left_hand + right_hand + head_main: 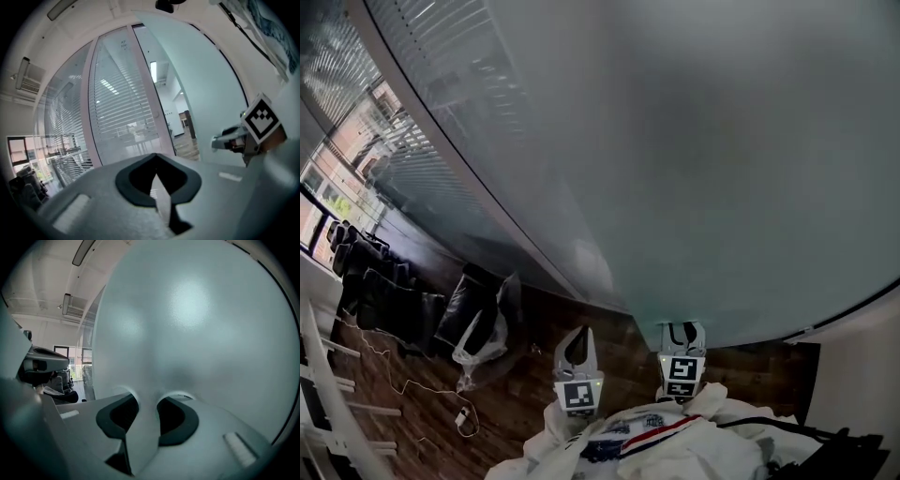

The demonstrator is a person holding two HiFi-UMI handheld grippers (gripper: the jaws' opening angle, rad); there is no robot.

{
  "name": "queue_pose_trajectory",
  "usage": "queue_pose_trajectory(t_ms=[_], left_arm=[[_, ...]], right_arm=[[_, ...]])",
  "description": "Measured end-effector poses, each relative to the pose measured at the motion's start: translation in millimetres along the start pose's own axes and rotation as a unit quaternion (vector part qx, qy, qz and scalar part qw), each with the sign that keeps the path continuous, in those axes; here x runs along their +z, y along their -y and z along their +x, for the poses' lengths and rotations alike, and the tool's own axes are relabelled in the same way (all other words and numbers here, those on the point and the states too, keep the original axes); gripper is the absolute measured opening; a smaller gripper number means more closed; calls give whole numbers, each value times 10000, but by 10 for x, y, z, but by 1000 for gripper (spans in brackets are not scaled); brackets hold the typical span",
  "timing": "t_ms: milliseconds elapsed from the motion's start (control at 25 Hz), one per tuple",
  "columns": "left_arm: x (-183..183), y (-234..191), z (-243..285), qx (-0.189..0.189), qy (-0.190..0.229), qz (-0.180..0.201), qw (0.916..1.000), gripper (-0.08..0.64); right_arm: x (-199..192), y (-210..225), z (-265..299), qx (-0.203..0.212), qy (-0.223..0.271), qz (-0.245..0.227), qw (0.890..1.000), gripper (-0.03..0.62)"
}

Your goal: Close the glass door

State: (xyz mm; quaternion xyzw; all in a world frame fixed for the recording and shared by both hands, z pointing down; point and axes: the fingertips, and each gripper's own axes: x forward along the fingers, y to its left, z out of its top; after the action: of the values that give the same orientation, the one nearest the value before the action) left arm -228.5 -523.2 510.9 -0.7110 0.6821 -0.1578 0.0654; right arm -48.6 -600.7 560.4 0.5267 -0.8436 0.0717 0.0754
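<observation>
The frosted glass door (694,159) fills most of the head view. My right gripper (682,330) is held up against its lower part. In the right gripper view the right gripper (148,399) has its jaws partly apart, tips right at the frosted pane (197,319), with nothing held between them. The left gripper view shows that right gripper (229,140) touching the door's face (211,93), next to the gap by the door frame (154,108). My left gripper (578,339) hangs just left of it, off the glass. Its jaws (156,161) meet at the tips, empty.
A glass wall with blinds (117,108) runs off to the left. On the wooden floor (534,328) by it stand black chairs (384,300), a white plastic bag (478,342) and loose cables (412,384). A white rack (328,394) stands at the far left.
</observation>
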Motion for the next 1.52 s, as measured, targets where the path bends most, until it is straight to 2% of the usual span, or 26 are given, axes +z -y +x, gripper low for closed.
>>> queue_pose_trajectory(t_ms=[160, 280, 440, 680, 920, 1080, 1200, 1360, 1520], left_arm=[[-25, -128, 156, 78, 4, -137, 9999, 2], [13, -149, 302, -32, 81, -146, 9999, 2], [127, -256, 576, -283, 160, -216, 9992, 2], [297, -370, 1190, -848, 497, -258, 9948, 2], [317, -467, 1547, -1661, 786, -148, 9829, 2], [350, -278, 1748, -2212, 932, -116, 9707, 2], [341, -142, 1962, -2361, 972, -25, 9668, 2], [429, -199, 1942, -2554, 1200, 95, 9593, 2], [418, -225, 1943, -2737, 1225, 102, 9539, 2]], right_arm=[[26, 6, 263, -112, 9, 31, 9999, 117], [66, 114, 375, -311, -40, 52, 9995, 117], [127, 272, 513, -633, -47, 13, 9980, 117], [199, 483, 737, -807, -50, 196, 9965, 115], [186, 485, 844, -1205, -185, 297, 9921, 113], [115, 630, 827, -1444, -217, 369, 9886, 112], [32, 788, 886, -1449, -252, 401, 9883, 114], [122, 727, 799, -1579, -30, 308, 9870, 114], [137, 674, 830, -1638, -58, 310, 9860, 115]])
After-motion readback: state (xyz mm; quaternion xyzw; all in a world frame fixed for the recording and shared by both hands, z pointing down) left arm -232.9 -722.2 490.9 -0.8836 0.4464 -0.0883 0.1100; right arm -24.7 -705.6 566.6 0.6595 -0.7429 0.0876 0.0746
